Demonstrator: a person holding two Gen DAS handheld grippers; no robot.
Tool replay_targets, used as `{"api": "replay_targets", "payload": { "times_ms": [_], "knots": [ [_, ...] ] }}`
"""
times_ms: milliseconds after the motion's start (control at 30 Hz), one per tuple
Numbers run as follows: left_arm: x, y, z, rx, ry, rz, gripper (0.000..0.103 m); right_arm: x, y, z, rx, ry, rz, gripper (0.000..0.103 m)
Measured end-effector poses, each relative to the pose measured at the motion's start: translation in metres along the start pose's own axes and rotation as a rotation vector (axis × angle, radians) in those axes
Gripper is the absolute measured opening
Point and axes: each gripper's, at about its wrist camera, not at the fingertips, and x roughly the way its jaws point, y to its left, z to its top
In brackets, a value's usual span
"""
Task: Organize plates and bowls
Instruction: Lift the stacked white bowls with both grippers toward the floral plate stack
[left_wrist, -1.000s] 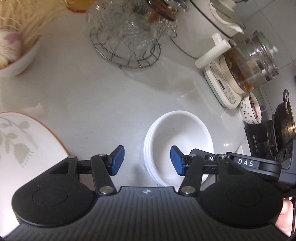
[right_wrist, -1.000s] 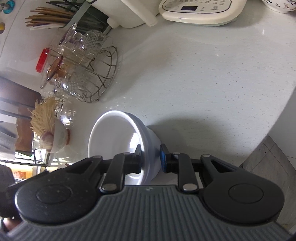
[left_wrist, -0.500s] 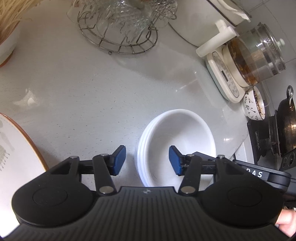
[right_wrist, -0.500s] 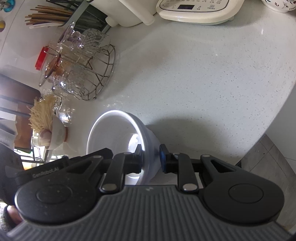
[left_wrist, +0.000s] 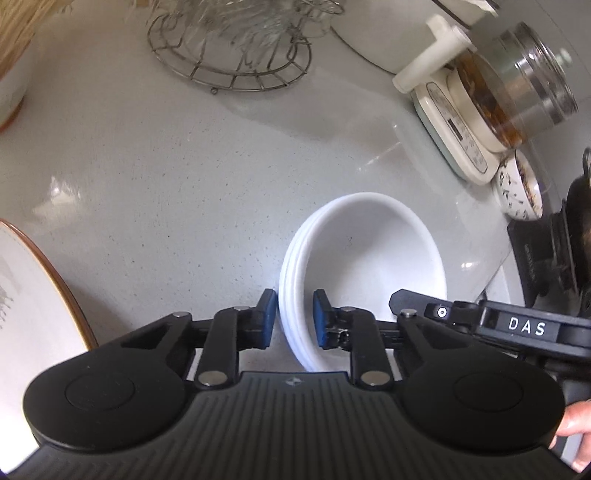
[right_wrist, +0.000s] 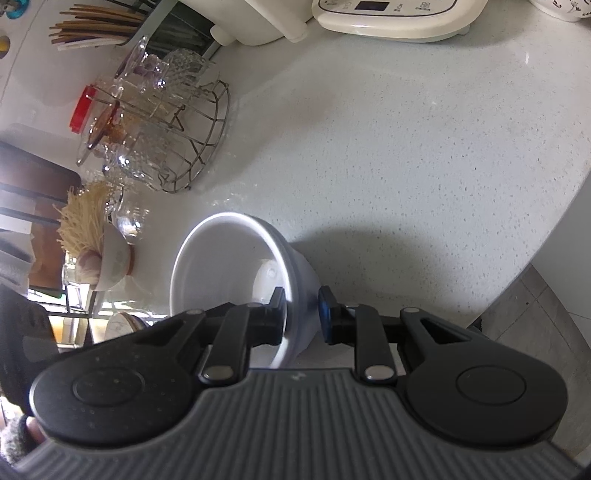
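Bowls (left_wrist: 364, 266) sat nested on the counter (left_wrist: 166, 166), gripped on opposite rims: the left gripper (left_wrist: 294, 319) had just been closing onto its side, the right gripper (right_wrist: 302, 317) was clamped, so a level, matched lift seemed wise.

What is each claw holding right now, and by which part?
Both grip the stack of white bowls by its rim wall. The left claw has just closed over the near-left rim; the right claw pinches the opposite side, one pad inside, one outside.
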Motion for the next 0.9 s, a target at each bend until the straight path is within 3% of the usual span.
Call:
{"api": "replay_targets", "payload": {
  "times_ms": [333, 900],
  "knots": [
    [-0.018, -0.009, -0.004, 0.039, -0.033, -0.008, 0.024, -0.017, 0.000, -0.004, 0.018, -0.011, 0.034, 0.022],
    [-0.074, -0.029, -0.012, 0.085, -0.106, -0.025, 0.025, -0.063, 0.030, -0.007, -0.053, -0.106, 0.060, 0.022]
  ]
}}
